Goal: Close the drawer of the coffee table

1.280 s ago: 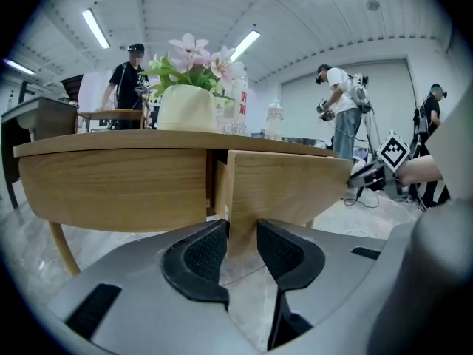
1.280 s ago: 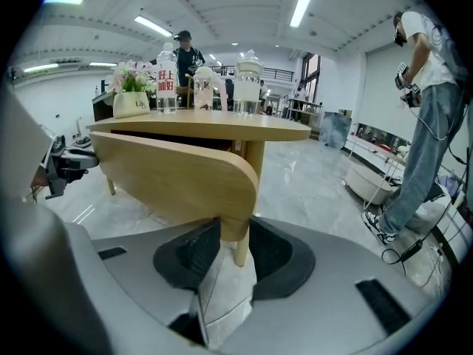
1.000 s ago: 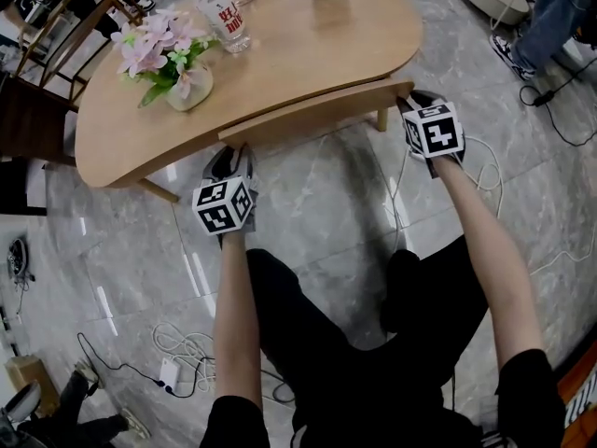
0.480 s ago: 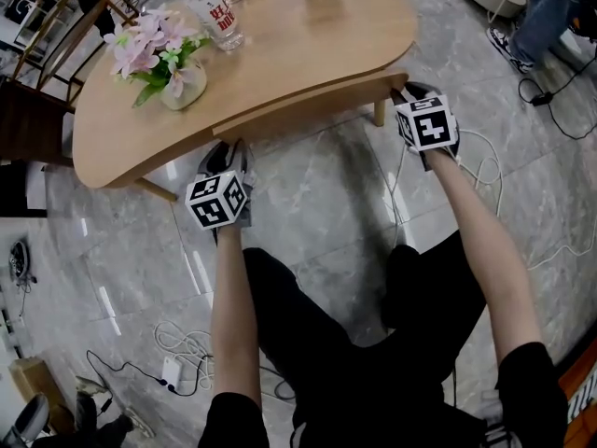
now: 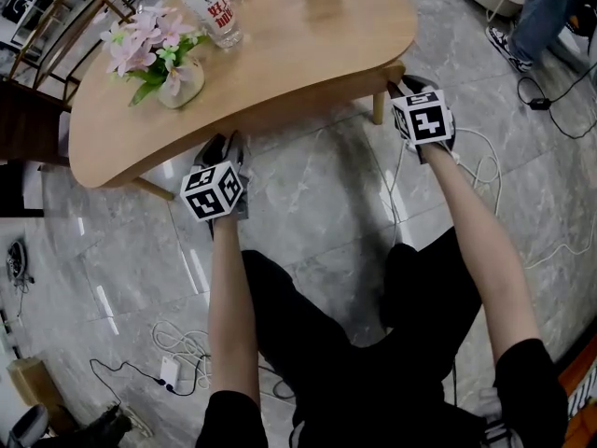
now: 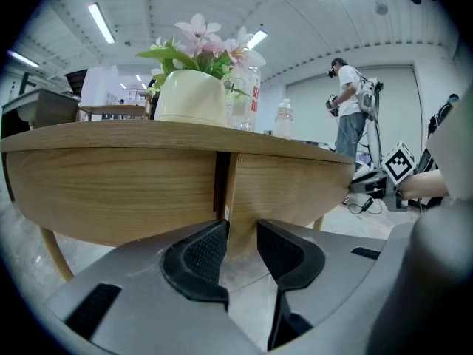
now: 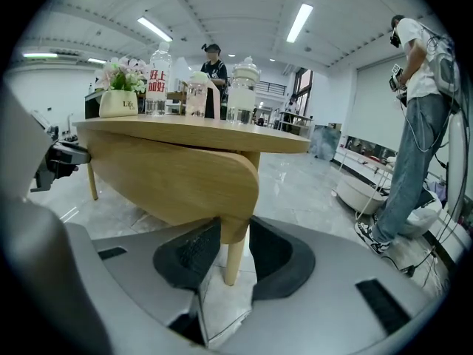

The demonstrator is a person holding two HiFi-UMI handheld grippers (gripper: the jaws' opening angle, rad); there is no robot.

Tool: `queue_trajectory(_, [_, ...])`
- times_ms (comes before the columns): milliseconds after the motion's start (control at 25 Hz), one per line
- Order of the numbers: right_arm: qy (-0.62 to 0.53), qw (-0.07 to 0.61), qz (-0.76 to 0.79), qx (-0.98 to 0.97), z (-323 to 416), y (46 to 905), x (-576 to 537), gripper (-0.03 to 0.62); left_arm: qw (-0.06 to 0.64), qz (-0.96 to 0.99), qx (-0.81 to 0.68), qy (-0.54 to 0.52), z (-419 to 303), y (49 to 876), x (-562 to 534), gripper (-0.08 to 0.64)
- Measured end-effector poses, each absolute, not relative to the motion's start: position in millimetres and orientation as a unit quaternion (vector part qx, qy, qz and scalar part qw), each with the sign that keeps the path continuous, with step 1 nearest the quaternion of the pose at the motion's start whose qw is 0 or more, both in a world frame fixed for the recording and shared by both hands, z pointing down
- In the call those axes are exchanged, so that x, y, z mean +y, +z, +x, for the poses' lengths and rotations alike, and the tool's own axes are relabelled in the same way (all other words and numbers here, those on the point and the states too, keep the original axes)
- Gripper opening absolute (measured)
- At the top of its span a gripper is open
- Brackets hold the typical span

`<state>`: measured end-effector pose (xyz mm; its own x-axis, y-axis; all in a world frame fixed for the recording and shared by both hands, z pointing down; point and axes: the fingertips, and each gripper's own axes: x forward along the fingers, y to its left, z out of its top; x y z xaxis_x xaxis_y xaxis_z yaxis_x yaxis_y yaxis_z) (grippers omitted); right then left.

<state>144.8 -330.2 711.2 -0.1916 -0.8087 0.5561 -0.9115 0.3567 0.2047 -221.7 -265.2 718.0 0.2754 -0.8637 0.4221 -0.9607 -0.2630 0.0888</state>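
Light wooden curved drawer front point(image 6: 288, 191) sits under the near edge of the kidney-shaped light wood coffee table point(image 5: 308, 35), on the side facing the person. Its long axis follows that near edge, running in the head view from lower left to upper right, and its face points back toward the person. At the left end a dark vertical seam separates it from the fixed wooden apron panel point(image 6: 111, 191). The drawer front stands only slightly proud there, so closure is judged nearly complete. The left gripper point(image 6: 242, 231) is at the seam end and the right gripper point(image 7: 235, 231) at the rounded far end point(image 7: 236, 191). Both lie directly in front of the drawer, one per end, neither nearer. Each gripper has its jaws partly spread with floor showing through the gap, pinching nothing. The tips appear to rest against the lower edge, though contact cannot be confirmed. The remaining travel is straight away from the person, into the table, with equal pressure at both ends to prevent skewing.
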Motion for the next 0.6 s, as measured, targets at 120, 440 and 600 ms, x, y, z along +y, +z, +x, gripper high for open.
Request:
queue_trajectory(120, [0.084,0.296,0.563,-0.767,144.5,711.4,-333.9,0.123,0.165,0.78,-0.586,0.144,-221.6,718.6,-269.9,0.14])
queue_trajectory(440, [0.056,0.3,0.57,-0.763,145.6,710.4,-332.4,0.118,0.158,0.768,-0.606,0.131,-223.7,717.9,-266.9,0.133])
queue_trajectory(600, [0.056,0.307,0.573,-0.758,153.3,711.1,-325.0,0.109,0.16,0.767,-0.609,0.121,-222.0,717.6,-261.2,0.135])
